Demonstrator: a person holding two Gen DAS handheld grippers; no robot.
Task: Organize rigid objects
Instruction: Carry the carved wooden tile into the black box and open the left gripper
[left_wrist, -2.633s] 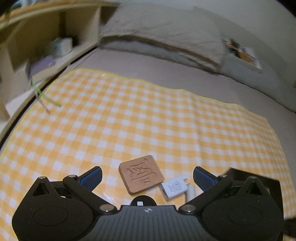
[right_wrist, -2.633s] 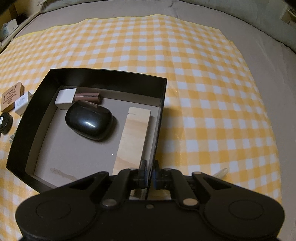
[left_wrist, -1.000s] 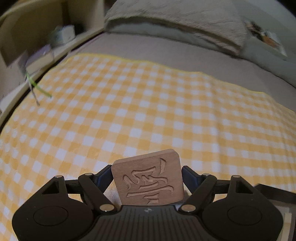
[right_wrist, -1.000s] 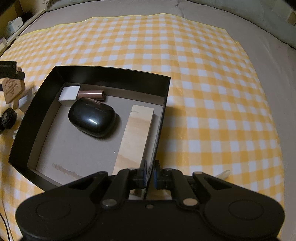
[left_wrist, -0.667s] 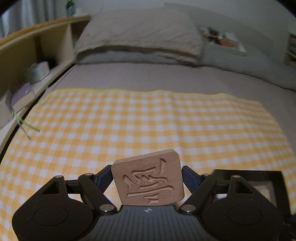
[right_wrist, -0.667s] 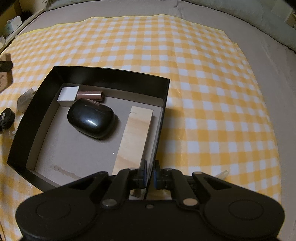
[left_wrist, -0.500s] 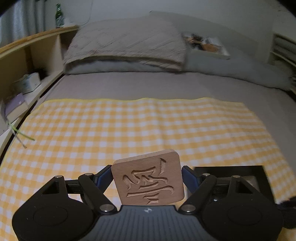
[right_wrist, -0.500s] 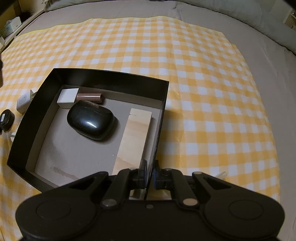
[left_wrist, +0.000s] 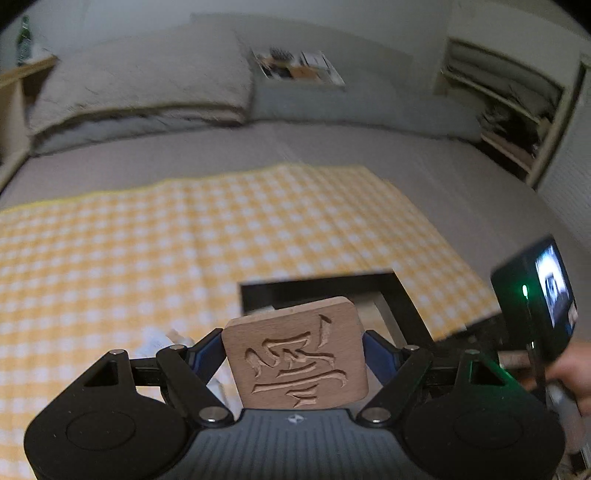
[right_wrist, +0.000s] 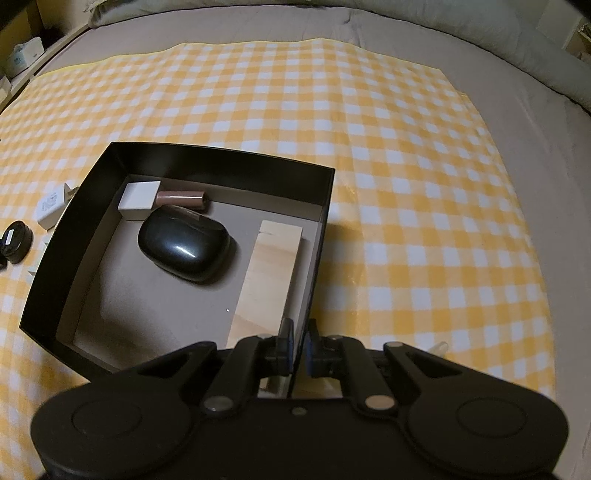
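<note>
My left gripper (left_wrist: 295, 350) is shut on a carved wooden tile (left_wrist: 295, 354) and holds it in the air, in front of the black box (left_wrist: 317, 286). My right gripper (right_wrist: 299, 341) is shut on the near right wall of the black box (right_wrist: 207, 155). Inside the box lie a black oval case (right_wrist: 184, 243), a light wooden block (right_wrist: 269, 273), a white cube (right_wrist: 138, 199) and a brown cylinder (right_wrist: 181, 199).
A white charger (right_wrist: 51, 208) and a black round object (right_wrist: 14, 240) lie on the yellow checked cloth (right_wrist: 406, 184) left of the box. The right gripper's camera body (left_wrist: 535, 288) and a hand show in the left wrist view. Pillows (left_wrist: 140, 92) lie beyond.
My left gripper closed on the wooden tile, lifted it off the cloth and swung right toward the box. The right gripper has stayed clamped on the box wall.
</note>
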